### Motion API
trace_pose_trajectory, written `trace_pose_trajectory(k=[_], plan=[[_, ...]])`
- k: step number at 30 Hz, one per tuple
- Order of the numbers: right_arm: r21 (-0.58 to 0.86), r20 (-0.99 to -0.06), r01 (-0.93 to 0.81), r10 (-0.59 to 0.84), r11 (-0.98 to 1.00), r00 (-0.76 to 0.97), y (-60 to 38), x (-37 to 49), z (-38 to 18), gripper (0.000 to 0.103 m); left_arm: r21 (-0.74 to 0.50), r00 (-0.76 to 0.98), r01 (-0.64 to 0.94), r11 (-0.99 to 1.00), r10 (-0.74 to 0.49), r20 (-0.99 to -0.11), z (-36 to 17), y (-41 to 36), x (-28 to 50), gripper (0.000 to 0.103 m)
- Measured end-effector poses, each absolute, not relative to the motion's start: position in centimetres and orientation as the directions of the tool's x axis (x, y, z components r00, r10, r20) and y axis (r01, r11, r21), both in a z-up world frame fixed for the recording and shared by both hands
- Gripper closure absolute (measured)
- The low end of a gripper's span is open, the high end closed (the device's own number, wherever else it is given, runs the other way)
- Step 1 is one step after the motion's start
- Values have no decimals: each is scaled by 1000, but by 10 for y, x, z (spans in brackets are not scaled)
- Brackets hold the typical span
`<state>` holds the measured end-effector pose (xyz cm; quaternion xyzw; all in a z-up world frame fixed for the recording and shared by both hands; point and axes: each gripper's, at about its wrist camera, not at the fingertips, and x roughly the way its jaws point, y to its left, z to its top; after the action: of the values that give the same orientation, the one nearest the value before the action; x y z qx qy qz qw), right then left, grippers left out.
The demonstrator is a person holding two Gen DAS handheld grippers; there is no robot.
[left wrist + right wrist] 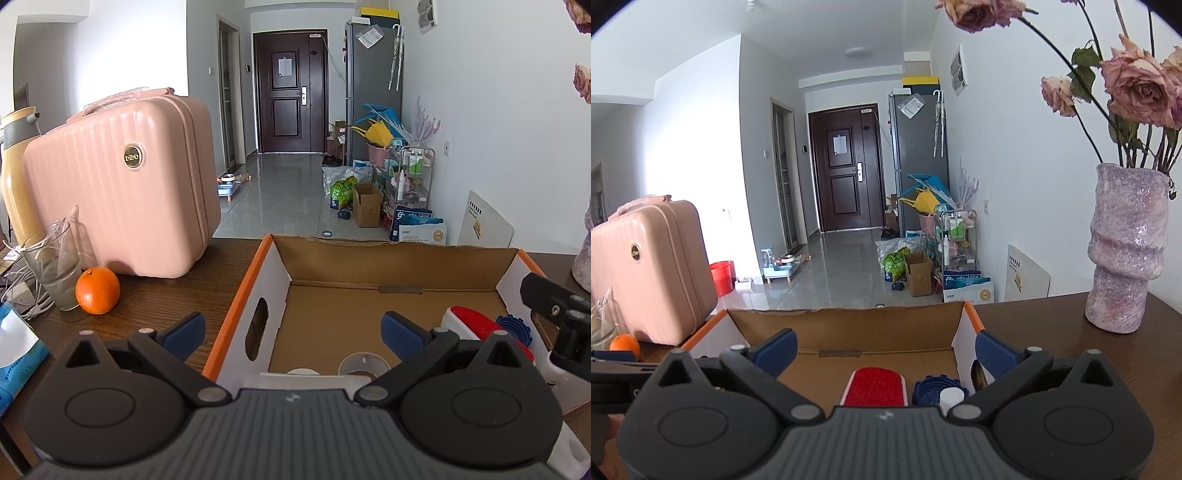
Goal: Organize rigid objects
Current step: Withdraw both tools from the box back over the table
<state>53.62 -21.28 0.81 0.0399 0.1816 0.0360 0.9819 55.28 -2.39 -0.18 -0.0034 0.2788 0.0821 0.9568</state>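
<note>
Red-faced lint brush (874, 386) and blue ridged lid (932, 389) lying in the cardboard box's (399, 258) right end, mid-desk (1052, 332). Both tools, left (293, 326) and right (885, 347), spread wide, empty. Next, probably: fetching another rigid piece.

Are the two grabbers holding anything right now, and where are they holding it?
Nothing is held. The left gripper and the right gripper both have their jaws wide open and empty above the cardboard box.
</note>
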Motion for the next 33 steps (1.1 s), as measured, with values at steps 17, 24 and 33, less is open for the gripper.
trace_pose_trajectory(k=[17,24,33], plan=[[71,-293,-58,77,996,953,-214,497,19,0,34,849,-164,986,159,-504,13,-17,513,0],[58,-266,-66,79,996,961,-216,472,23,0,38,860,-154,987,153,-487,16,-14,490,0],[47,-241,-76,85,996,967,-221,438,24,0,43,867,-149,988,151,-475,16,-7,458,0]])
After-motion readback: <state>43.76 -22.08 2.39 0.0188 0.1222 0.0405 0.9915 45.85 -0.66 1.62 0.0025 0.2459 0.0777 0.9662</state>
